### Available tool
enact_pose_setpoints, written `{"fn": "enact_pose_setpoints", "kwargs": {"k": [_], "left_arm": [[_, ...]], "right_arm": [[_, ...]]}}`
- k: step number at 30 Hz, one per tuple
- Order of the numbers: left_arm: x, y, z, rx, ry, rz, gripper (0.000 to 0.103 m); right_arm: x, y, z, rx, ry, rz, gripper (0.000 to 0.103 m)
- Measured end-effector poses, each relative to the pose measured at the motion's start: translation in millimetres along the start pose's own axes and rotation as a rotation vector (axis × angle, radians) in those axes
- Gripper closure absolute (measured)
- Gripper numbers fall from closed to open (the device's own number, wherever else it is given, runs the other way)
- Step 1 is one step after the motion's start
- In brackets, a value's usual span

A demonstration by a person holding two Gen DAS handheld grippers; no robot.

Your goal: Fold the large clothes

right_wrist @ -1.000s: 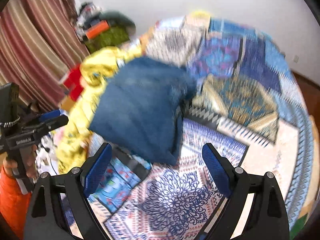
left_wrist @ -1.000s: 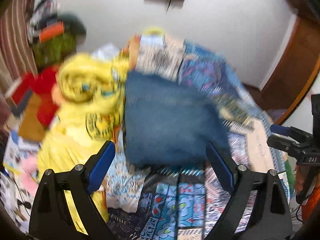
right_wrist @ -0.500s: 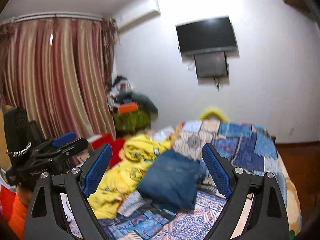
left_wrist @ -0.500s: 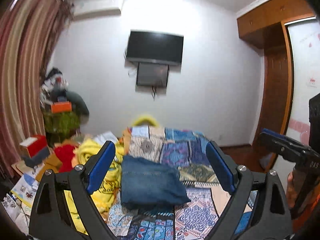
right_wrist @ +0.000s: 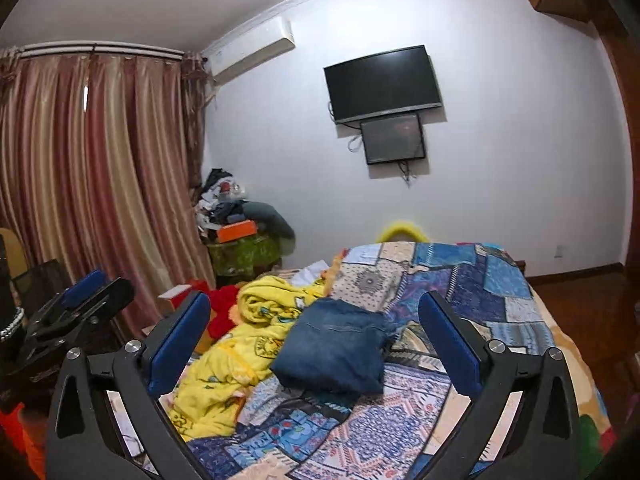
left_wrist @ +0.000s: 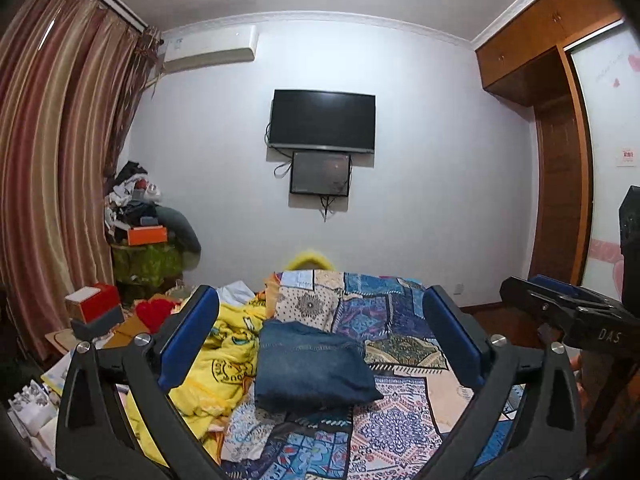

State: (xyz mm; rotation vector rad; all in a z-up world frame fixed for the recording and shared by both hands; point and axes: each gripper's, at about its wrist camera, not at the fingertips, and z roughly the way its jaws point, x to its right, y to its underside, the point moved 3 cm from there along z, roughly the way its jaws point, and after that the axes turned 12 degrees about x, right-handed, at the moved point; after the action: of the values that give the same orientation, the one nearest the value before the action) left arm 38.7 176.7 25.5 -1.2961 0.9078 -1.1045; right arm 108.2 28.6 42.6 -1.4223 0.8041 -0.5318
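A folded pair of blue jeans (left_wrist: 312, 364) lies on the patchwork bedspread (left_wrist: 384, 312); it also shows in the right wrist view (right_wrist: 336, 348). A crumpled yellow garment (left_wrist: 224, 360) lies to its left, and shows in the right wrist view (right_wrist: 240, 344) too. My left gripper (left_wrist: 320, 340) is open and empty, raised well back from the jeans. My right gripper (right_wrist: 316, 340) is open and empty, also held back above the bed. The right gripper shows at the right edge of the left wrist view (left_wrist: 560, 312), and the left gripper at the left edge of the right wrist view (right_wrist: 80, 300).
A wall TV (left_wrist: 322, 120) hangs above a smaller screen. A cluttered stand (left_wrist: 144, 248) with an orange box is by the striped curtains (left_wrist: 60, 160). Red and white boxes (left_wrist: 94, 308) lie left of the bed. A wooden wardrobe (left_wrist: 552, 160) stands at the right.
Both grippers have lifted and pulled back from the jeans, tilting up from the bed toward the far wall. The jeans stay folded on the bedspread. Both stay open.
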Motion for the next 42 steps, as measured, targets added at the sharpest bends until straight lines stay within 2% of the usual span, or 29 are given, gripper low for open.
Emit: {"fn": "enact_pose_setpoints", "kwargs": {"k": [13, 42], "left_arm": [[13.1, 9.1, -2.4, -0.021, 0.013, 0.025, 0.001], [10.9, 18.0, 6.3, -0.071, 0.010, 0.020, 0.001]], "right_arm": [[-0.8, 2.1, -12.0, 0.006, 0.005, -0.016, 0.000], [-2.1, 0.8, -17.7, -0.006, 0.031, -0.064, 0.000]]}}
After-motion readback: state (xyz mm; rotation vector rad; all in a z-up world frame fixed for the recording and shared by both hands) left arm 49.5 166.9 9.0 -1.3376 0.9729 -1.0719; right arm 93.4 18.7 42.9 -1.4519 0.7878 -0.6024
